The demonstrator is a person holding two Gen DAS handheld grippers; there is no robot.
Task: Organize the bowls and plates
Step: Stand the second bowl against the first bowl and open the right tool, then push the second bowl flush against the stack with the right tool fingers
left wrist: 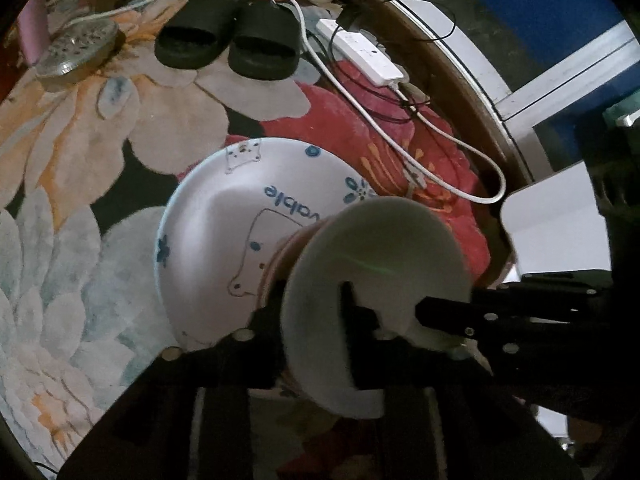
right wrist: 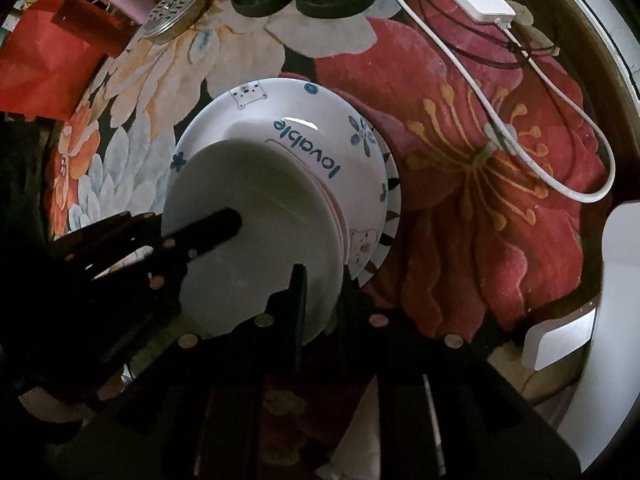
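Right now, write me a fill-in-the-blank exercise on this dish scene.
1. The blue word on the round white printed plate reads ____.
2. The pair of rubber slippers on the flowered rug is ____ in colour.
3. The plain white bowl, its rim between the fingers of the right claw, is directly above the printed ____.

Missing words: lovable; black; plate.

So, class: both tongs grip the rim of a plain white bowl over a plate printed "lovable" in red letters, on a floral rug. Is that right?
One detail is wrong: the lettering on the printed plate is blue, not red, as the right wrist view shows. The rest stands: the left tongs and right tongs both sit on the rim of the plain white bowl, over the floral rug.
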